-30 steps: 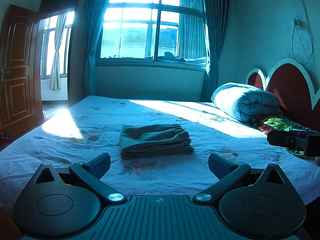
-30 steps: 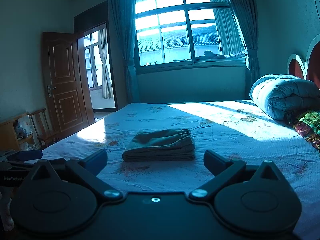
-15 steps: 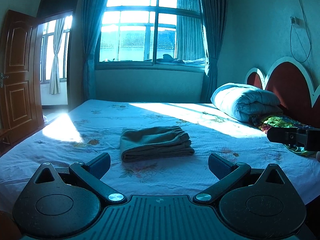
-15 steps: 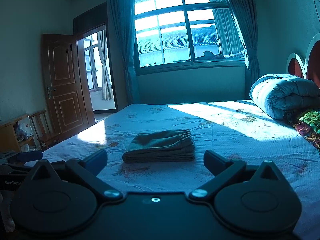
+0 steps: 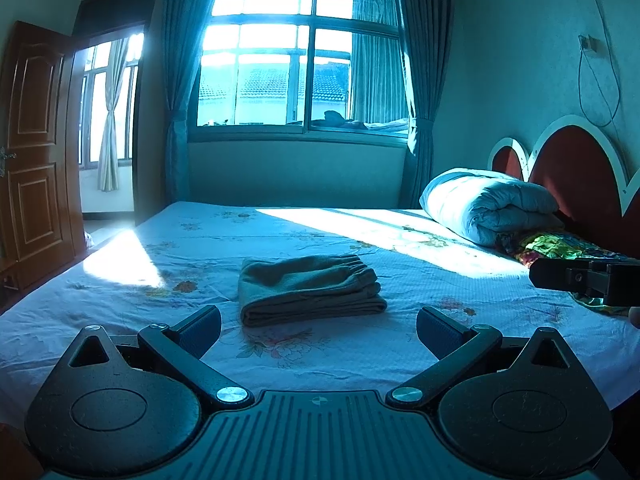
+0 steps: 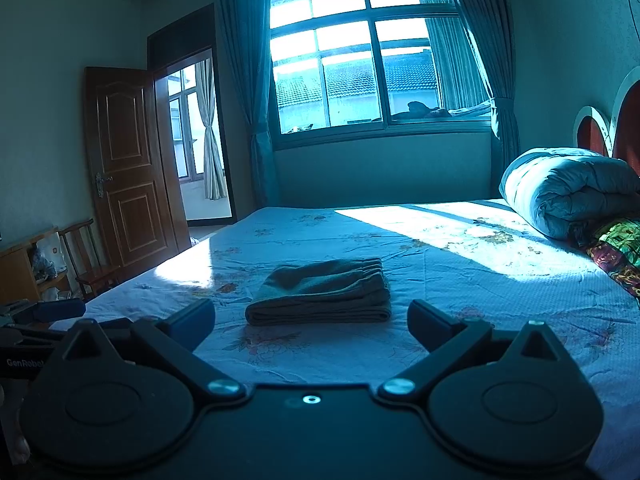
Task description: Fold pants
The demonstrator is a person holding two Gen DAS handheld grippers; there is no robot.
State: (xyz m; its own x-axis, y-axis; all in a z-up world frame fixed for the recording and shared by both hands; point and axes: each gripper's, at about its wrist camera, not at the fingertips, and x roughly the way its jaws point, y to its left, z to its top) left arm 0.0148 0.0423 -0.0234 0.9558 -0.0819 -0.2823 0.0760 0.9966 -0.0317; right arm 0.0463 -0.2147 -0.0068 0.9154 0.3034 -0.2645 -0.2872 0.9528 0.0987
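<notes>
Pants (image 5: 310, 289) unmoved; grippers raised slightly

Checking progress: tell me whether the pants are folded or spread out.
Folded. The pants lie as a compact stacked bundle on the bed, layered edges showing in front, both claws open and clear.

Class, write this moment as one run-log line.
pants: folded, on bed | left gripper: open, empty, short of pants | right gripper: open, empty | stage: fold appears done

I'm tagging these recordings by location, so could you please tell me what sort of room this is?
A home bedroom, most likely: a bed with a floral sheet and scalloped headboard, a rolled quilt beside it, and a curtained window. Folded pants lie on the bed.
</notes>
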